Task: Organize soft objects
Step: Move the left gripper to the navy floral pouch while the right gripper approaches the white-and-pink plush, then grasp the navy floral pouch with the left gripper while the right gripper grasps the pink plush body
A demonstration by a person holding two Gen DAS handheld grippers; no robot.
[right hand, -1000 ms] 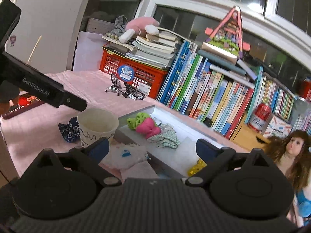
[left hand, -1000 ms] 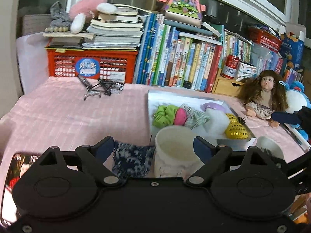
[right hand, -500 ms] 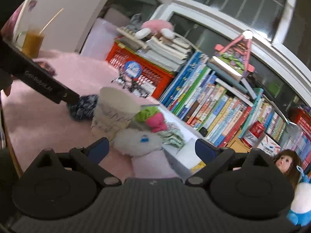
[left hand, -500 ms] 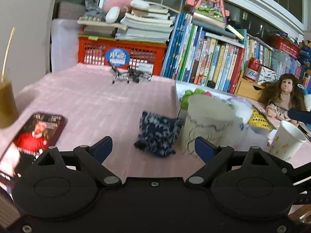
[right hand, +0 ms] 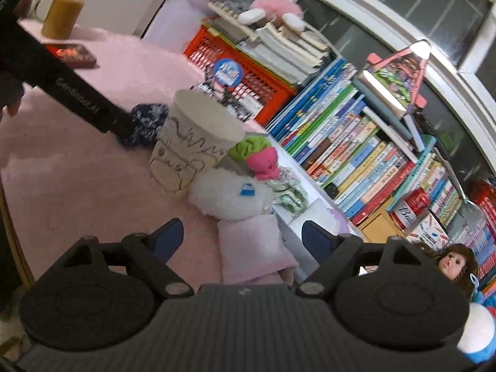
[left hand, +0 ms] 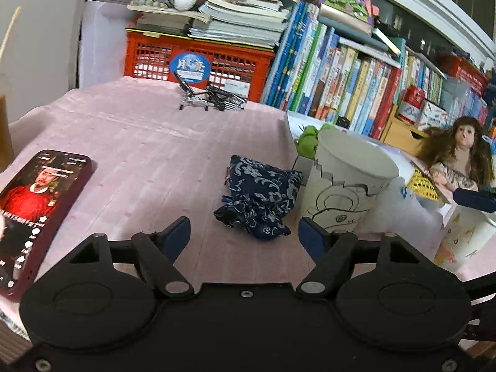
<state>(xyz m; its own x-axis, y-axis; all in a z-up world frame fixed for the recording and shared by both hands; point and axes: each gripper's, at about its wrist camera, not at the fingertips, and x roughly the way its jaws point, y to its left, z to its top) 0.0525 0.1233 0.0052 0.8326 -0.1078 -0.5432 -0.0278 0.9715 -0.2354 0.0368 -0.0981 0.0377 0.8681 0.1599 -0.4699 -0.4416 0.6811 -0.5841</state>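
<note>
A dark blue flower-print pouch [left hand: 260, 198] lies on the pink tablecloth, left of a white paper cup [left hand: 344, 186]. My left gripper [left hand: 245, 237] hovers low over the pouch's near end. Its jaws are closing, and the pads stand clear of the cloth on both sides. My right gripper [right hand: 242, 237] is closing too, with a folded pink cloth [right hand: 251, 248] between its fingers but untouched. A white fluffy item [right hand: 229, 195] lies just beyond it. Green [right hand: 248, 148] and pink [right hand: 263, 161] soft pieces and a patterned cloth [right hand: 288, 192] rest in the white tray [right hand: 291, 235].
A phone [left hand: 37, 204] lies at the left edge, and a glass of drink [right hand: 62, 15] stands behind it. A second cup [left hand: 462, 241] and a doll [left hand: 458, 158] are at the right. A red crate [left hand: 201, 62], stacked books and small glasses frames [left hand: 210, 99] line the back.
Both grippers have sunk toward the table and their jaws have narrowed. The left one now sits close to the blue pouch. The right one has rolled and come over the pink cloth.
</note>
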